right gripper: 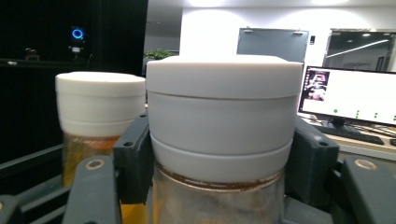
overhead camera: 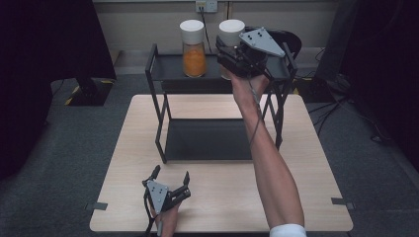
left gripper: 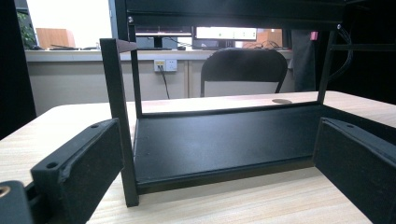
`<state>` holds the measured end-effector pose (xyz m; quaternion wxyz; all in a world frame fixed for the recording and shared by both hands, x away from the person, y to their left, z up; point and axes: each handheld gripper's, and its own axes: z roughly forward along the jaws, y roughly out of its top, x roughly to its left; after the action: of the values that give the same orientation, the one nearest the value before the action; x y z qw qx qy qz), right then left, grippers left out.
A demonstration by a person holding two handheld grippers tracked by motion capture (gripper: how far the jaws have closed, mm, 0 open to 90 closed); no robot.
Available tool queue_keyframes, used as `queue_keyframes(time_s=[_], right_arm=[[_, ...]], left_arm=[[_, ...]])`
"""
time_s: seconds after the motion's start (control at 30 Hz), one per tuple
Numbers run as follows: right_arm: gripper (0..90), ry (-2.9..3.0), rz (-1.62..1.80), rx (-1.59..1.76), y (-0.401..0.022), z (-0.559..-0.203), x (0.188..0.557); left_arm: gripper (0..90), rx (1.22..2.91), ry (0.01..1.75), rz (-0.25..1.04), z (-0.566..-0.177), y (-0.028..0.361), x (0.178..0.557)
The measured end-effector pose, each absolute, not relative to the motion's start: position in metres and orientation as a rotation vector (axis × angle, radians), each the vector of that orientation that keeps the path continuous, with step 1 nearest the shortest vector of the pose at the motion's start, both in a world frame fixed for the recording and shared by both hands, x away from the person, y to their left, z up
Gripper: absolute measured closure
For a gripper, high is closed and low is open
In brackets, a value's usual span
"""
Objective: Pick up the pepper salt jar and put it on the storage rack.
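Right gripper (overhead camera: 232, 59) up at the rack's (overhead camera: 163, 74) top shelf, jaws closed around a white-lidded jar (right gripper: 224, 140), second jar (overhead camera: 193, 47) just beside it, left gripper (overhead camera: 170, 177) low on the table (overhead camera: 222, 202), jaws spread wide and empty, facing the bottom shelf (left gripper: 224, 140)

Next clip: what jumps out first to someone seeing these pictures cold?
The right tool, reached out to the top shelf of the black metal two-tier rack, has its jaws around the white-lidded glass jar on the right. Beside it stands a second white-lidded glass jar of orange powder. The left tool rests open on the light wooden table, facing the rack's bare lower shelf.
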<state>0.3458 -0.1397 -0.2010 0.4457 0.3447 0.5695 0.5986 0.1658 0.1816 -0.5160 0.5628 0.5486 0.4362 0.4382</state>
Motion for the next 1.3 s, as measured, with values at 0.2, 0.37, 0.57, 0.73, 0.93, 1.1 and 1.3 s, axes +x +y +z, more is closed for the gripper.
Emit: queue_keyframes(time_s=[0.2,0.37,0.57,0.73,0.93,1.1,1.3], right_arm=[[34.2,1.425,1.469,0.878,-0.138,-0.196,0.359],[34.2,1.43,1.475,0.909,-0.138,-0.195,0.367],[34.2,1.446,1.474,0.926,-0.137,-0.195,0.371],[34.2,1.446,1.474,0.95,-0.138,-0.195,0.373],[34.2,1.437,1.478,0.968,-0.139,-0.198,0.375],[34.2,1.444,1.468,0.978,-0.137,-0.196,0.376],[33.8,1.453,1.466,0.986,-0.137,-0.194,0.375]], left_arm=[[1.1,1.292,1.027,1.032,-0.516,0.182,0.166],[1.1,1.292,1.027,1.032,-0.516,0.182,0.166],[1.1,1.292,1.026,1.031,-0.516,0.182,0.166],[1.1,1.292,1.026,1.031,-0.516,0.182,0.166],[1.1,1.292,1.027,1.032,-0.516,0.182,0.166],[1.1,1.292,1.027,1.033,-0.516,0.182,0.166],[1.1,1.292,1.028,1.033,-0.516,0.182,0.166]])
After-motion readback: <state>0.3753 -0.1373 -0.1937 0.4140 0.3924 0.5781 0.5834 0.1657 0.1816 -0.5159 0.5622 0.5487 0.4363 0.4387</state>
